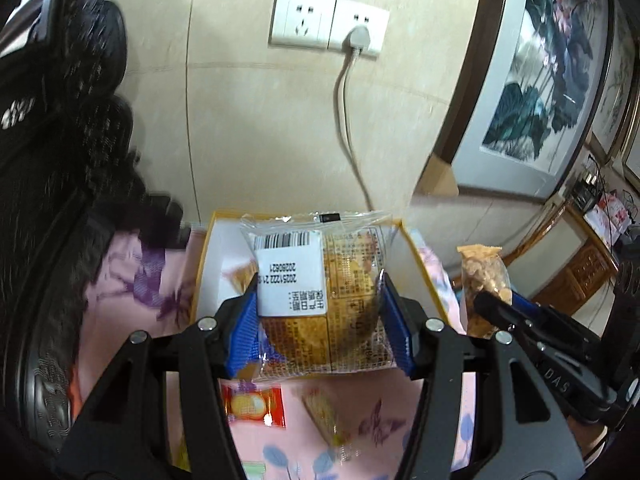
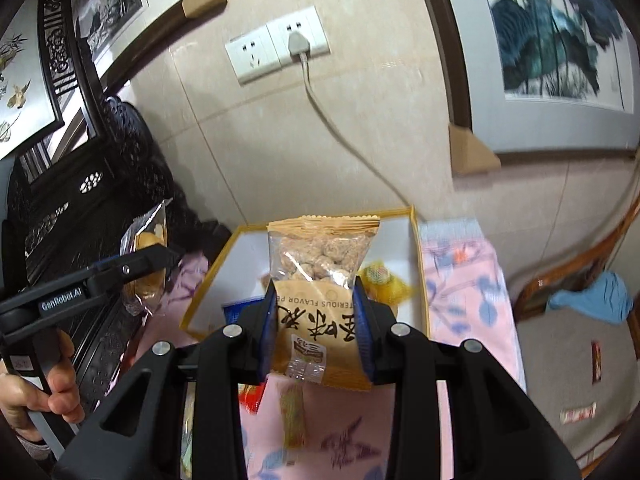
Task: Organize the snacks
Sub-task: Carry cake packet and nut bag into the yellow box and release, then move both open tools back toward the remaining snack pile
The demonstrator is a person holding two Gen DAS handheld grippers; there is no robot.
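Honestly the white open box with a yellow rim is mostly hidden behind whatever each gripper carries. Left gripper has its blue pads clamped on a clear-wrapped golden cake with a white barcode label, held up over the box. Right gripper is squeezing a tan bag of coated peanuts above the same box. Only the right camera catches the bare hand gripping the left tool's handle. Only the left camera shows a small red snack packet on the pink floral cloth, partly covered.
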